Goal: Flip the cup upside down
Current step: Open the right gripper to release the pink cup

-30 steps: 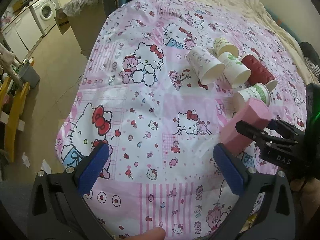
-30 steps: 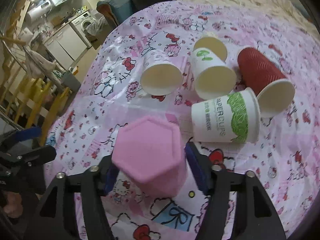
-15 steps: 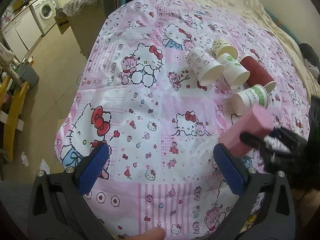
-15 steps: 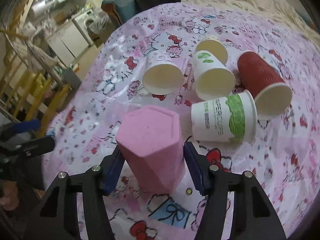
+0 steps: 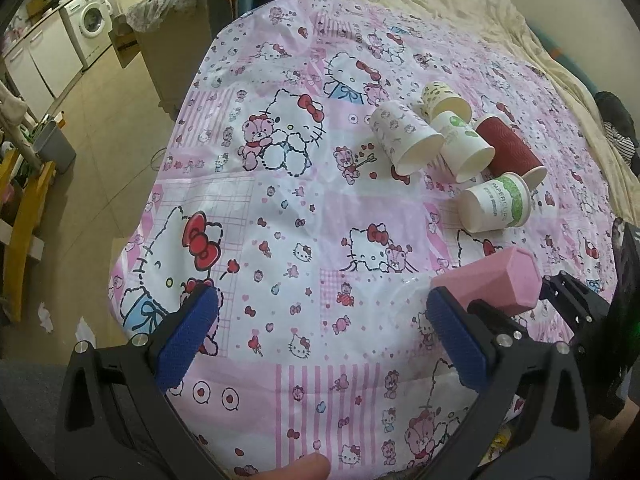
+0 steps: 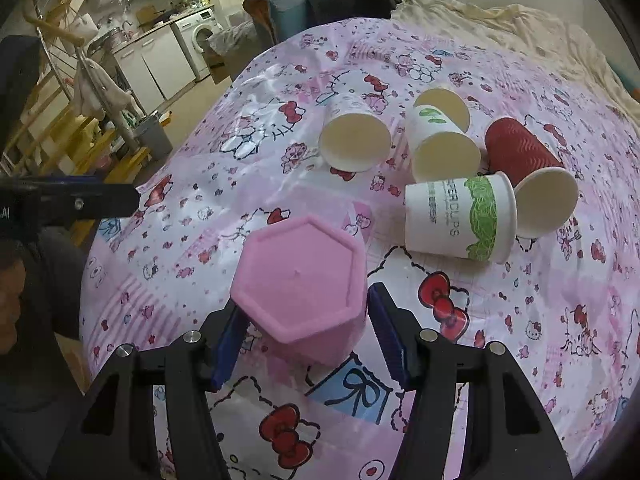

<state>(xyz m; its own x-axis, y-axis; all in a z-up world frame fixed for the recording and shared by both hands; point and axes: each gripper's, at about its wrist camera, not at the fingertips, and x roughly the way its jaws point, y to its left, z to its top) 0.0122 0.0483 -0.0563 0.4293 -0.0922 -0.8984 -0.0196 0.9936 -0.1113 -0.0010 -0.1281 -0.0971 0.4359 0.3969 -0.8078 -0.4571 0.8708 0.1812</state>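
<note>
A pink hexagonal cup (image 6: 300,288) stands base-up on the Hello Kitty cloth, between the blue pads of my right gripper (image 6: 308,336). The left pad touches its side; a thin gap shows at the right pad. It also shows in the left wrist view (image 5: 496,284), at the right edge beside the right gripper (image 5: 560,300). My left gripper (image 5: 320,340) is open and empty, above the cloth's near edge.
Several paper cups lie on their sides behind: a white patterned one (image 6: 354,136), a green-leaf one (image 6: 444,144), a green-banded one (image 6: 460,216), a red ribbed one (image 6: 528,168). The cloth (image 5: 280,208) drops off at left to floor, washing machine (image 5: 90,24).
The right gripper has turned the pink cup from tilted to base-up and lowered it onto the cloth; its right pad now stands slightly off the cup. The left gripper has not moved.
</note>
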